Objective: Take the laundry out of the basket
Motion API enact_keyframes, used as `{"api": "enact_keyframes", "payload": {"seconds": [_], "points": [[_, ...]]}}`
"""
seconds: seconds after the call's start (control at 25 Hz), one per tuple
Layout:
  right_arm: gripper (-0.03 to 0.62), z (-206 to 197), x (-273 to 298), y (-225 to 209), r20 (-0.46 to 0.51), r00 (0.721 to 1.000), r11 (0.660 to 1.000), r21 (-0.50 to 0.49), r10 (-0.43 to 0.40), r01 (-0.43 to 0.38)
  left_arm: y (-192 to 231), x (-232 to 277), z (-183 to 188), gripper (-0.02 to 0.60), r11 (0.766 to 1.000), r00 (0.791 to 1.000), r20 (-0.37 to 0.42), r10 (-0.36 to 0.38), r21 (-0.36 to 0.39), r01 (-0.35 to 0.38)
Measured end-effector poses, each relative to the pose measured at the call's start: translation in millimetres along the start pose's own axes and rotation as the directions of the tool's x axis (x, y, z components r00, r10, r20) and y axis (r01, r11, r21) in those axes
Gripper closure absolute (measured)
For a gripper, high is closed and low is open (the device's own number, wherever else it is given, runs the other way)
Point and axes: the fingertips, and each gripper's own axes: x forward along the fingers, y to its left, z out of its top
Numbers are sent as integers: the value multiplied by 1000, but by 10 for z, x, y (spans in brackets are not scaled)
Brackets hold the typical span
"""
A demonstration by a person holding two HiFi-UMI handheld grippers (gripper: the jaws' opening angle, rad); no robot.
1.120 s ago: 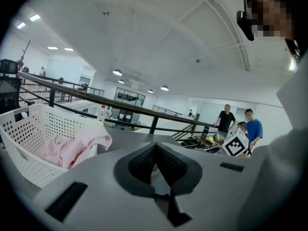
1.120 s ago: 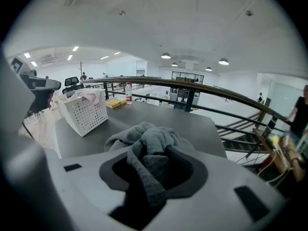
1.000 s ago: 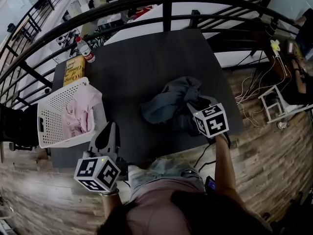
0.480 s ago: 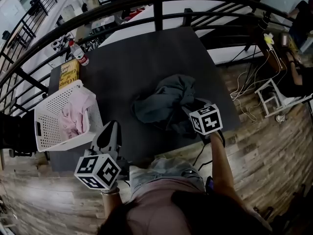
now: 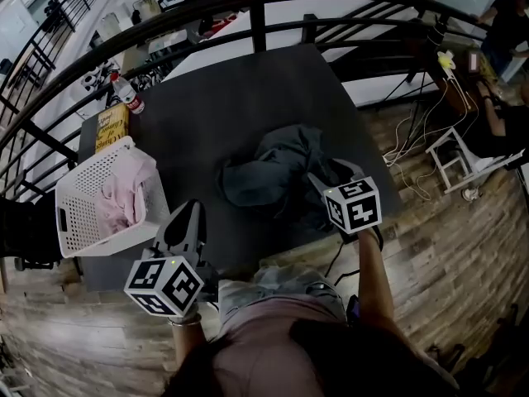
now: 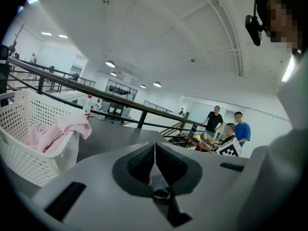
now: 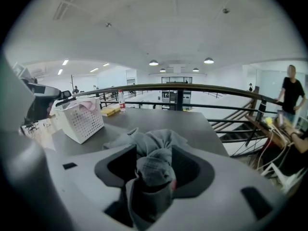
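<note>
A grey garment (image 5: pixel 277 172) lay heaped on the dark table (image 5: pixel 223 98), out of the white basket (image 5: pixel 78 213). Pink laundry (image 5: pixel 120 197) (seemingly the last) waited inside. The right gripper (image 7: pixel 154 165) had just been opening its jaws, grey cloth loose between them. The left gripper (image 6: pixel 155 160) was closed, empty.

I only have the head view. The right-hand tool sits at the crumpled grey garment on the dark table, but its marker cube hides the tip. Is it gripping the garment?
Observer: The right gripper view shows a bunched fold of the grey garment between the jaws of the right gripper. The jaws have just been opening; they stand apart and seem not to pinch it.
Operator: And the left-hand tool near the white plastic laundry basket?
Observer: In the left gripper view the left gripper has its jaws closed together, with nothing between them.
</note>
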Motion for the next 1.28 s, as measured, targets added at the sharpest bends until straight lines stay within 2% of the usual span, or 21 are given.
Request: {"api": "enact_keyframes", "payload": {"seconds": [0.24, 0.36, 0.52, 0.84, 1.28], "points": [[368, 112, -156, 148, 74, 997, 1000, 8, 9, -9, -18, -27, 11, 583, 1000, 1000, 11, -5, 5, 5], [476, 141, -221, 201, 124, 992, 1000, 14, -20, 18, -6, -41, 16, 583, 1000, 1000, 16, -2, 10, 1], [540, 160, -224, 329, 143, 990, 999, 31, -14, 10, 42, -76, 35, 583, 1000, 1000, 23, 6, 10, -6], [563, 212, -200, 598, 153, 988, 999, 48, 16, -23, 205, -177, 85, 583, 1000, 999, 30, 17, 13, -17], [577, 239, -126, 931, 126, 992, 1000, 27, -14, 10, 465, -338, 183, 583, 1000, 999, 37, 4, 21, -5]]}}
